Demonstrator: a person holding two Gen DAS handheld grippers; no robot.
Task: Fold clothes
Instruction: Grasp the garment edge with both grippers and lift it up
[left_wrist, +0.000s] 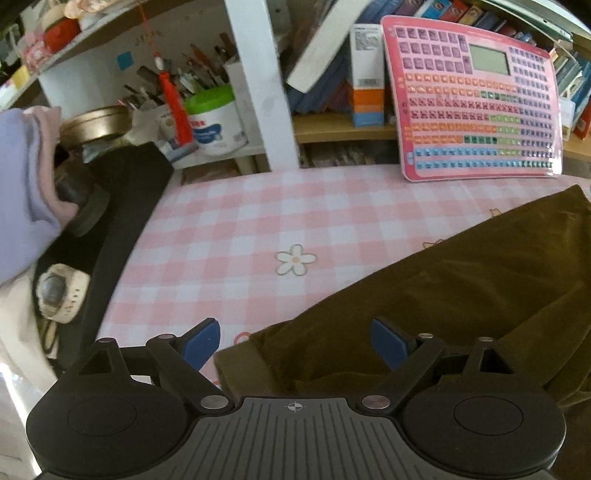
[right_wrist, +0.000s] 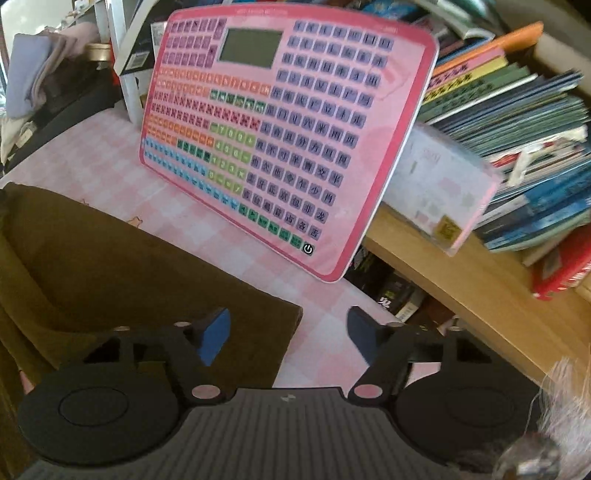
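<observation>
A dark olive-brown garment (left_wrist: 461, 288) lies spread on the pink checked tablecloth (left_wrist: 258, 221), filling the right and lower part of the left wrist view. My left gripper (left_wrist: 295, 343) is open and empty, hovering over the garment's near left corner. In the right wrist view the garment (right_wrist: 110, 266) covers the left side, its right corner near the middle. My right gripper (right_wrist: 290, 336) is open and empty, its left finger over that corner, its right finger over bare tablecloth (right_wrist: 325, 295).
A pink learning tablet (left_wrist: 476, 107) leans against the shelf at the back, large in the right wrist view (right_wrist: 280, 129). Stacked books (right_wrist: 517, 129) sit on a wooden shelf (right_wrist: 461, 280) to the right. A black bag (left_wrist: 110, 229) and lilac cloth (left_wrist: 22, 177) lie left.
</observation>
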